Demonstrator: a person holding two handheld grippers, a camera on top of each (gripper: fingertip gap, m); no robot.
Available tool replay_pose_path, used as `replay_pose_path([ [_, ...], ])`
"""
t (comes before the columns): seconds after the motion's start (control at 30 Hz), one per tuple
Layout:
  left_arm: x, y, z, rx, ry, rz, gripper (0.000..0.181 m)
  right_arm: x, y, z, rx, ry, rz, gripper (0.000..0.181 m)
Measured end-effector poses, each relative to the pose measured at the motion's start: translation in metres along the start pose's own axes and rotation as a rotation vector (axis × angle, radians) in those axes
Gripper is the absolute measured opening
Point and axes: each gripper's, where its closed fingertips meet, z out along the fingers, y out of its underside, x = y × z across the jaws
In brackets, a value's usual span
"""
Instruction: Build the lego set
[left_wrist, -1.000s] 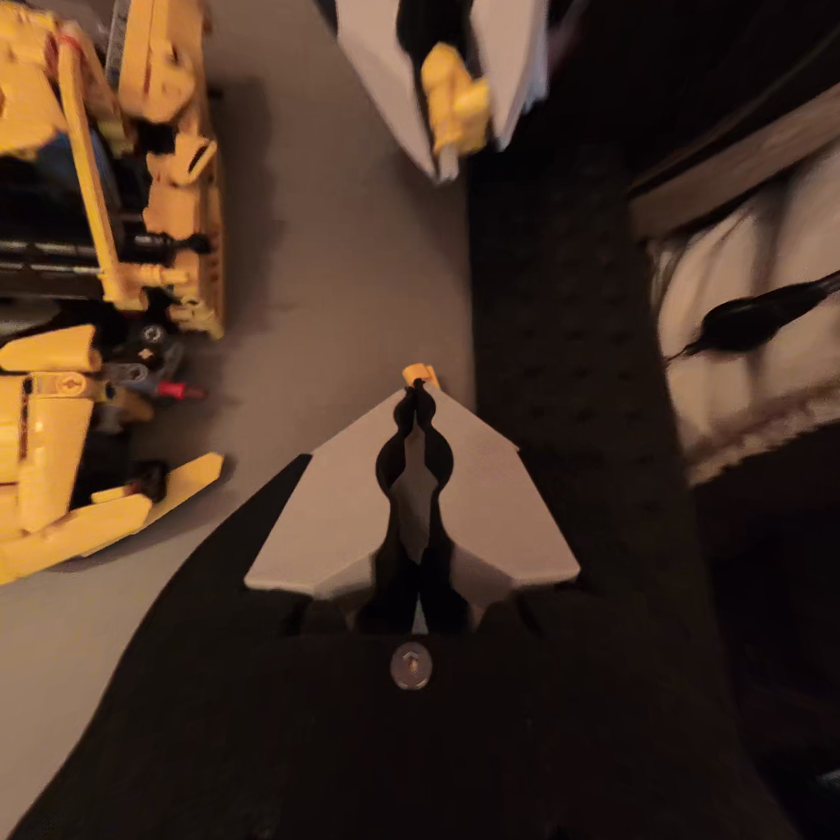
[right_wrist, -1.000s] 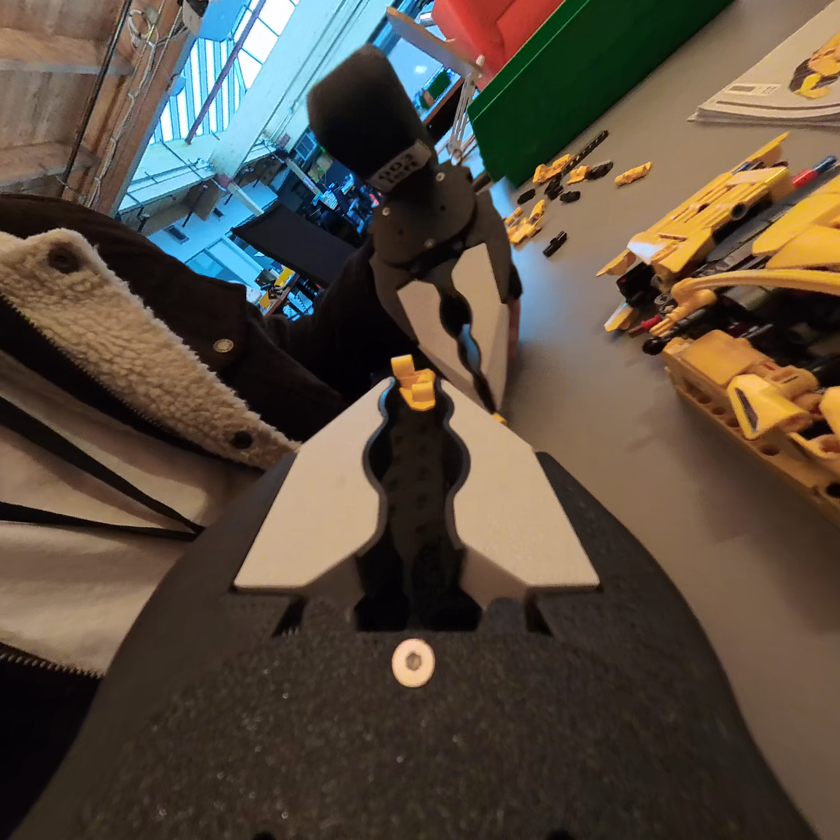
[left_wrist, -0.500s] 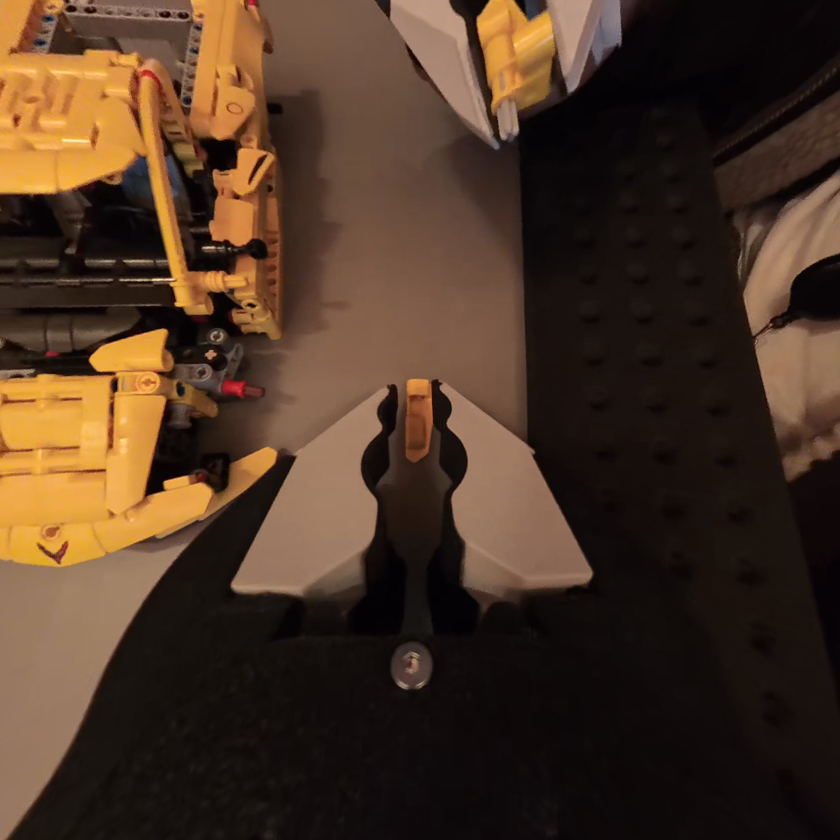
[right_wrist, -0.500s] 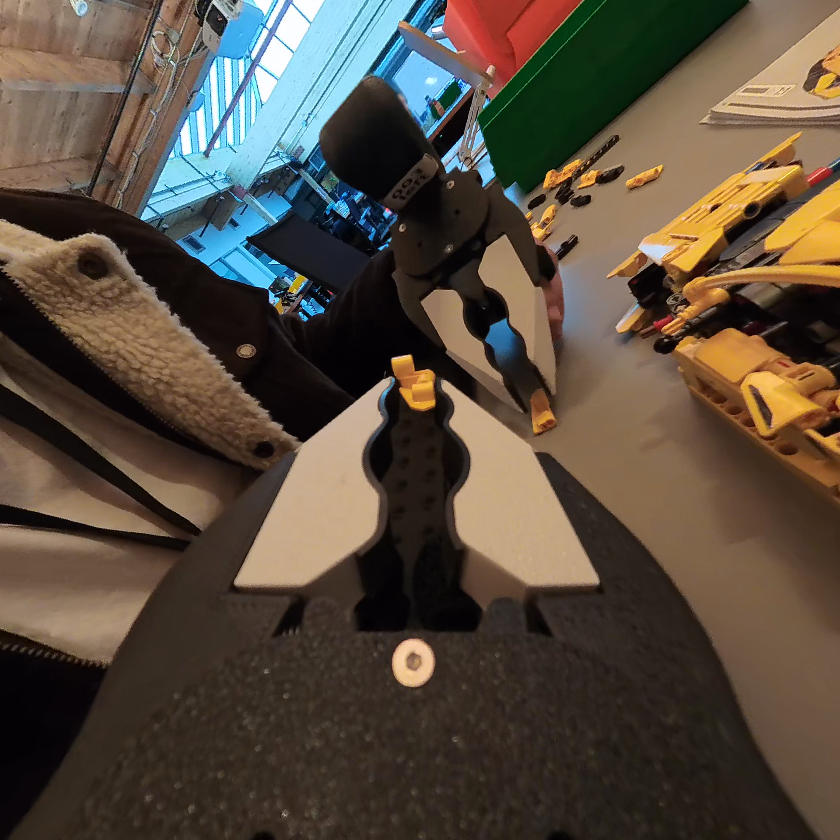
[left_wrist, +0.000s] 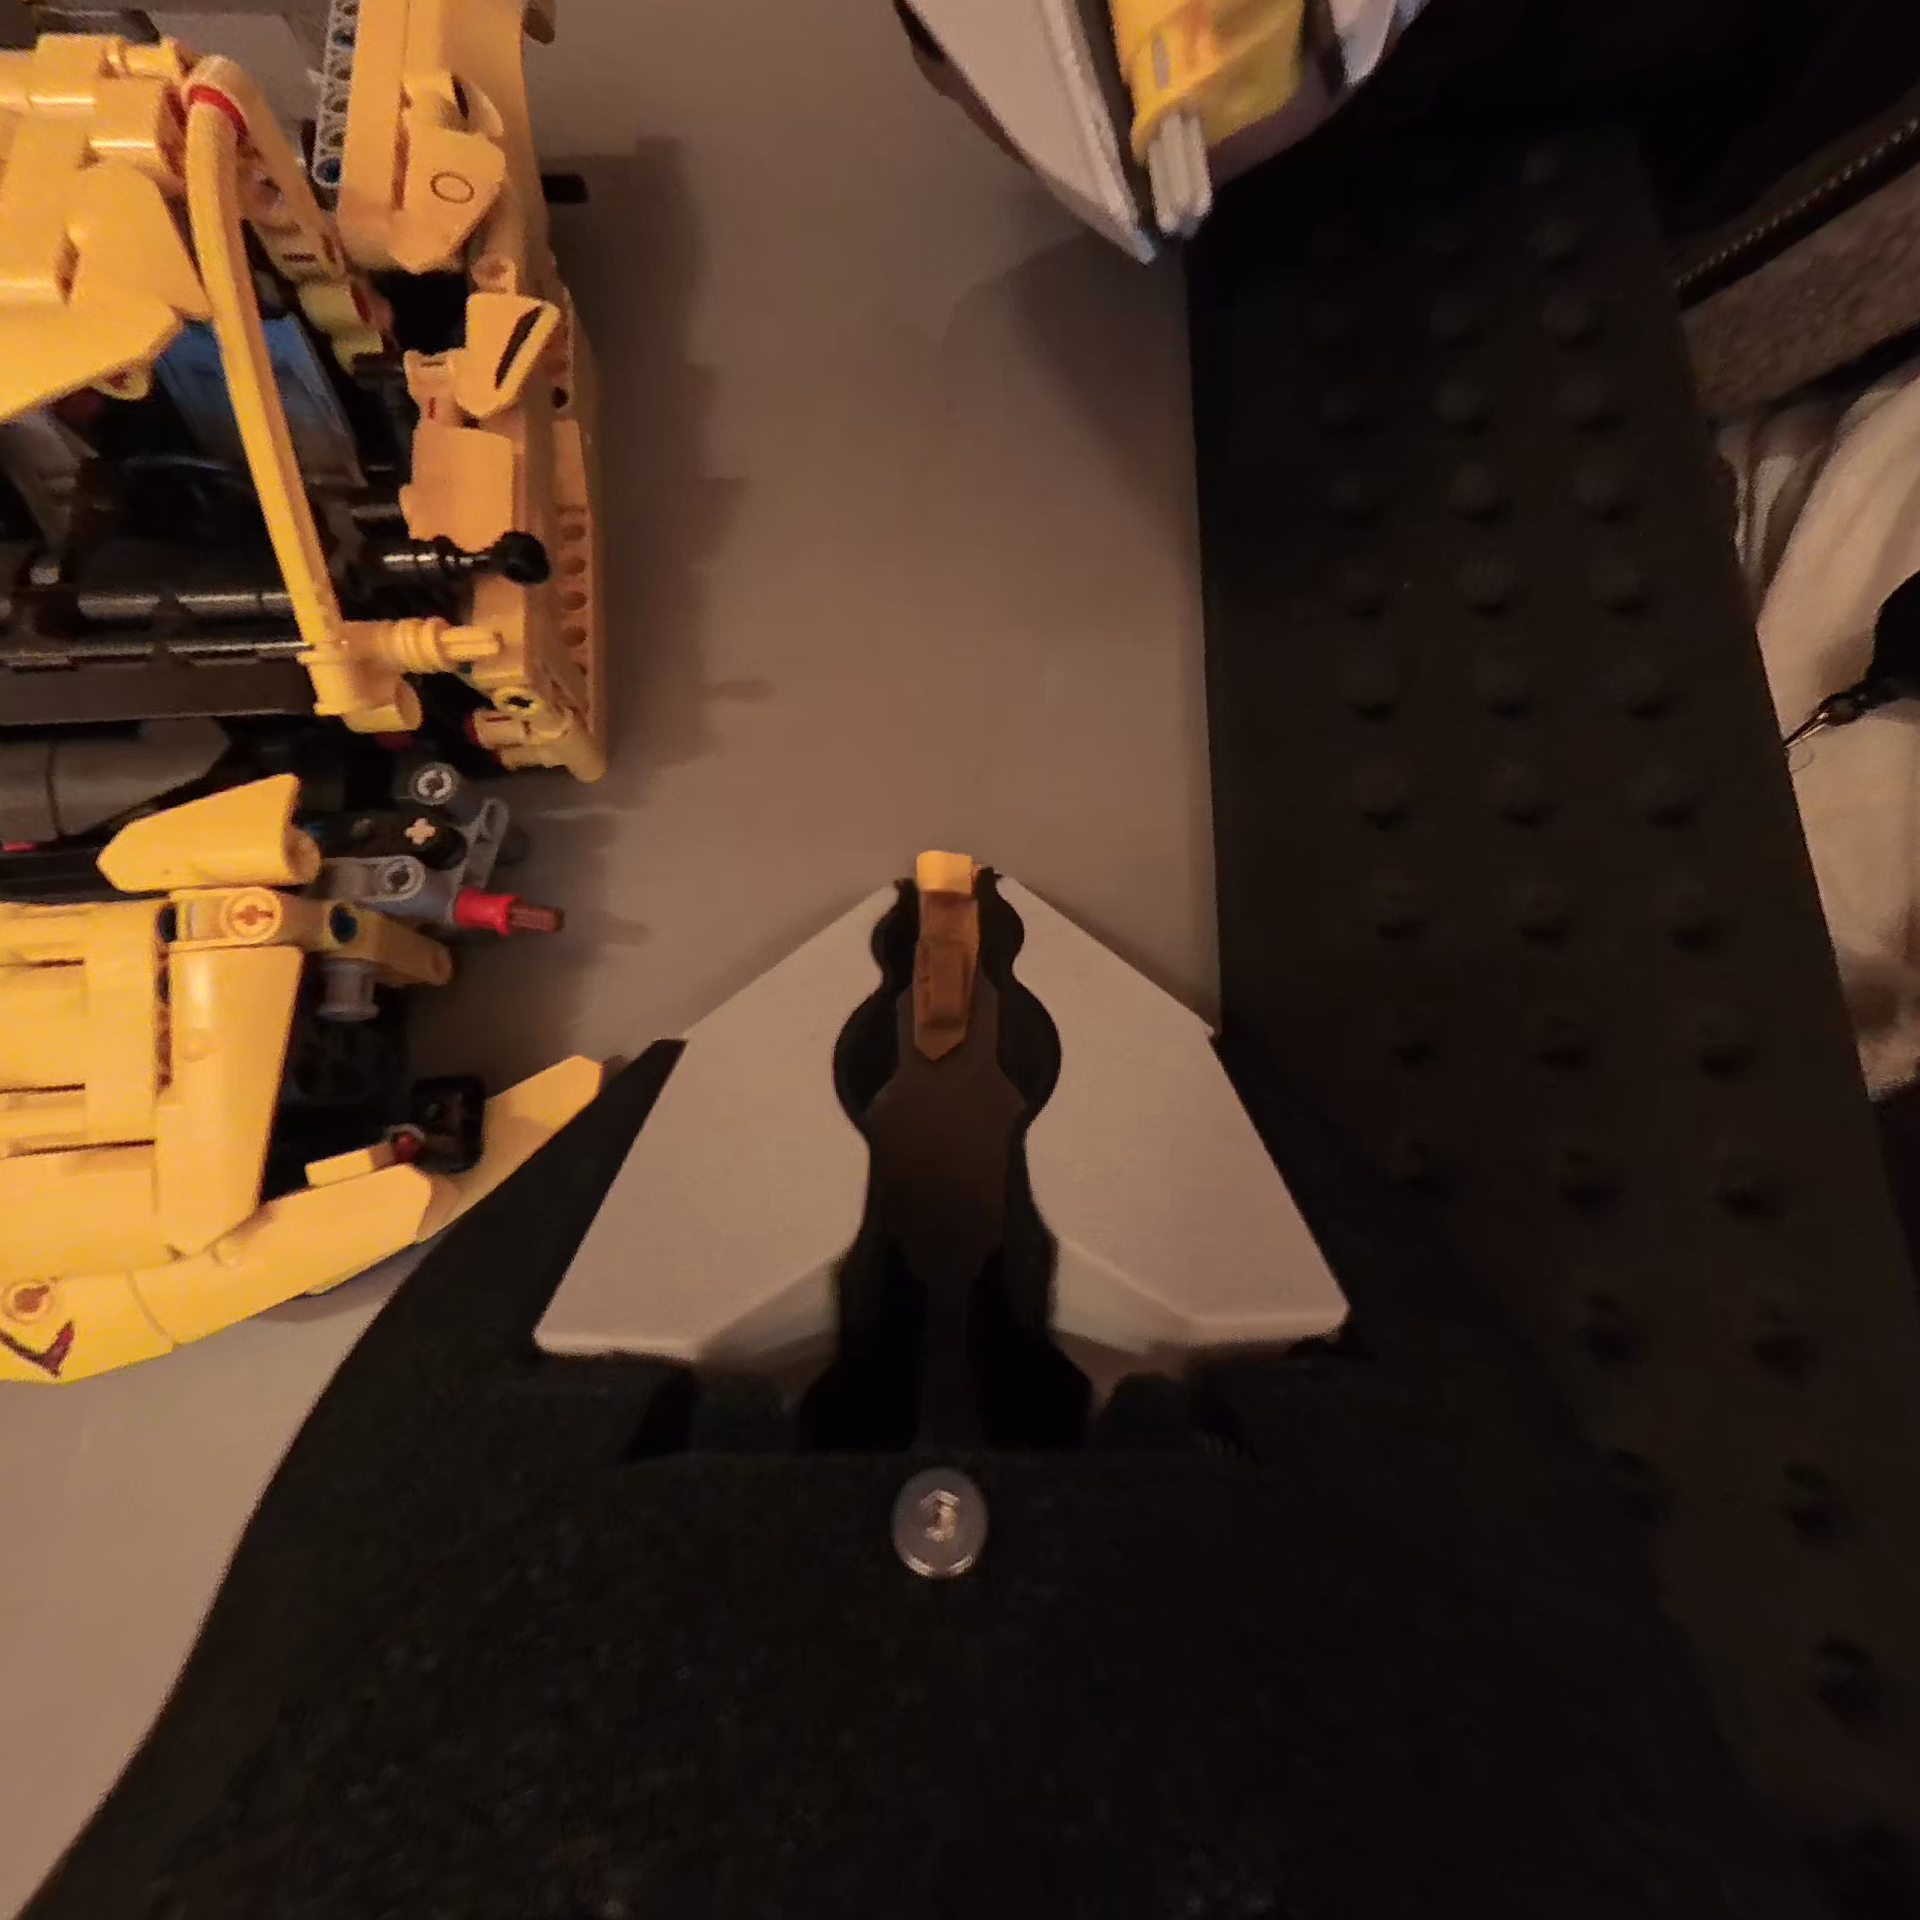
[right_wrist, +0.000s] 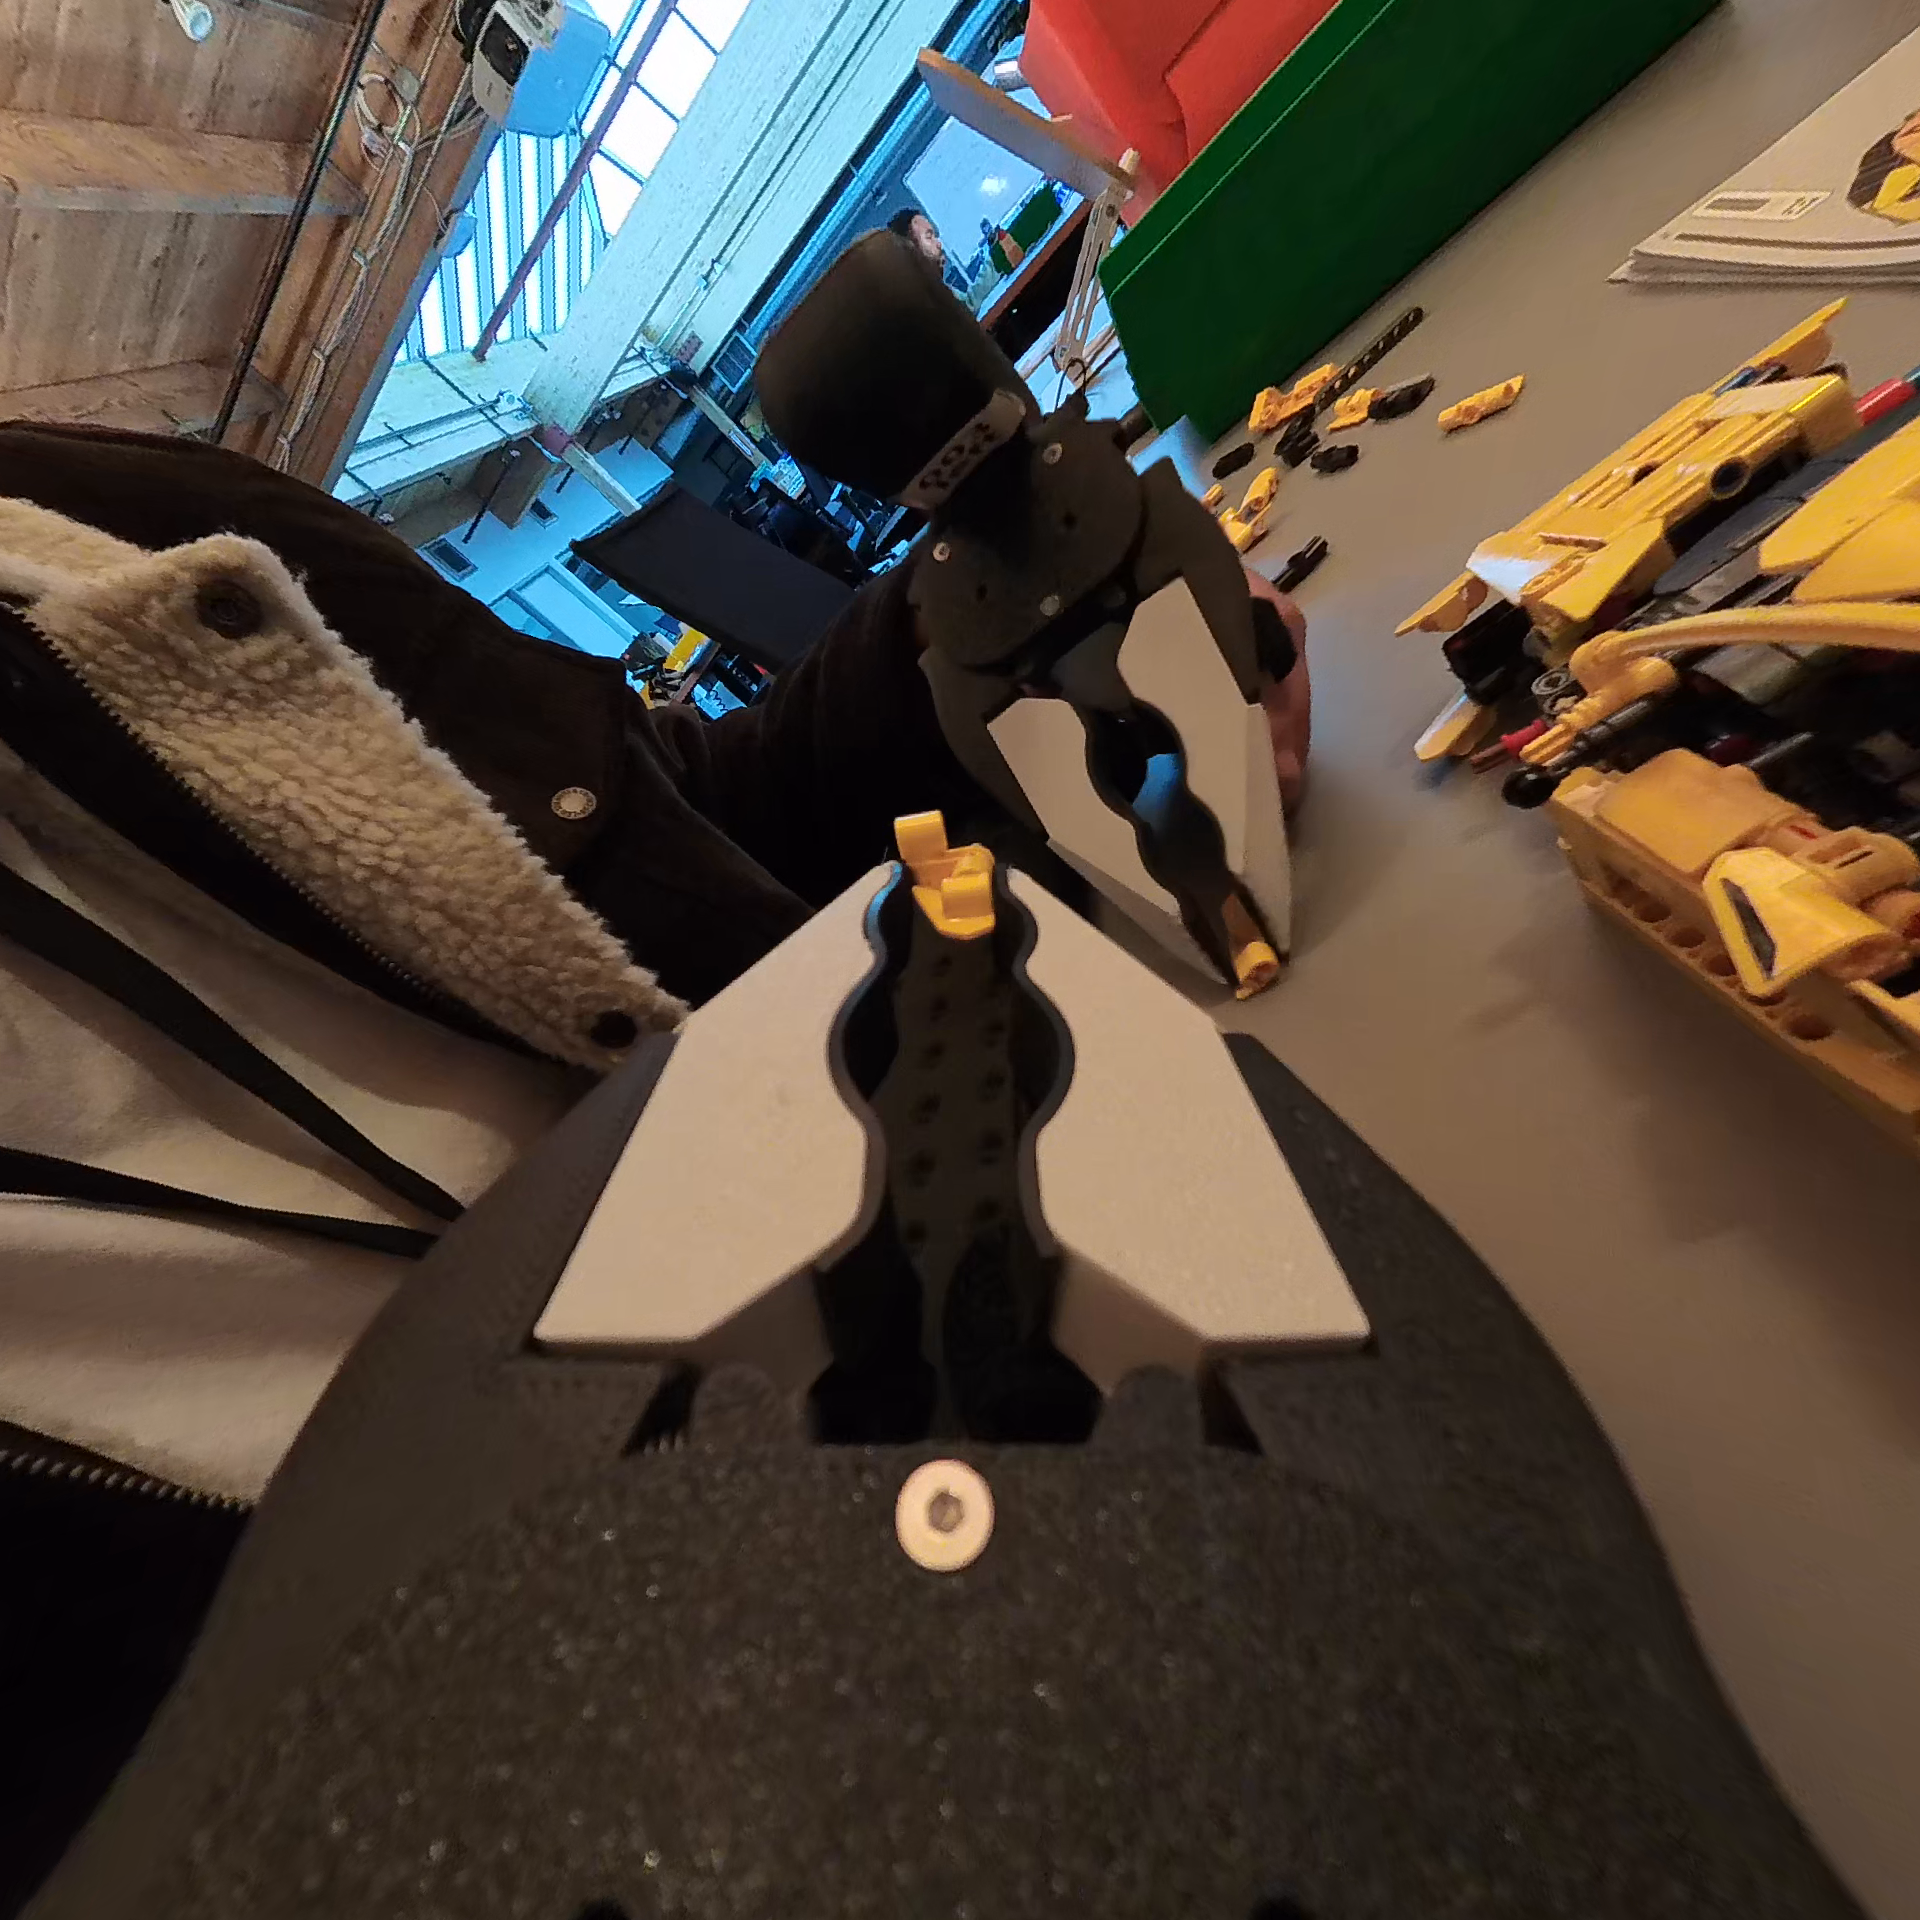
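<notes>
My left gripper (left_wrist: 945, 883) is shut on a small yellow lego piece (left_wrist: 943, 940) and points down at the grey table (left_wrist: 883, 468). In the right wrist view the left gripper (right_wrist: 1242, 940) holds this piece (right_wrist: 1254, 961) with its tip at the table surface. My right gripper (right_wrist: 945, 883) is shut on another small yellow lego piece (right_wrist: 940, 868) and is held in the air near the person's jacket. The right gripper also shows at the top of the left wrist view (left_wrist: 1153, 125) with its piece (left_wrist: 1205, 83). The partly built yellow lego model (left_wrist: 312, 520) lies left of the left gripper; in the right wrist view the model (right_wrist: 1714, 831) is at the right.
A black studded mat (left_wrist: 1507, 727) runs along the table's near edge. Loose yellow and black pieces (right_wrist: 1330, 416) lie at the back, with an instruction booklet (right_wrist: 1787, 229) and a green board (right_wrist: 1403, 177) beyond. A person's fleece-lined jacket (right_wrist: 312, 779) fills the left. The tips of one gripper are about 10 cm away from the tips of the other.
My left gripper has tilted and come down so its yellow piece meets the table, nearer the model. The right gripper holds its piece still and now sits closer above the left one.
</notes>
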Motion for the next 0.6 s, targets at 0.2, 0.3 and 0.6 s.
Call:
replay_pose_path([
  [0.2,-0.002,-0.007,0.0,0.011,-0.019,-0.012,0.01,0.016,0.003,-0.003,-0.023,0.1,-0.017,0.014],
  [0.3,0.013,-0.047,-0.022,0.259,0.091,-0.082,0.009,0.013,0.002,-0.003,-0.026,0.111,-0.066,0.014],
  [0.6,0.043,-0.076,-0.045,0.468,0.385,-0.207,0.009,-0.008,0.017,0.011,-0.141,0.089,-0.301,0.014],
])
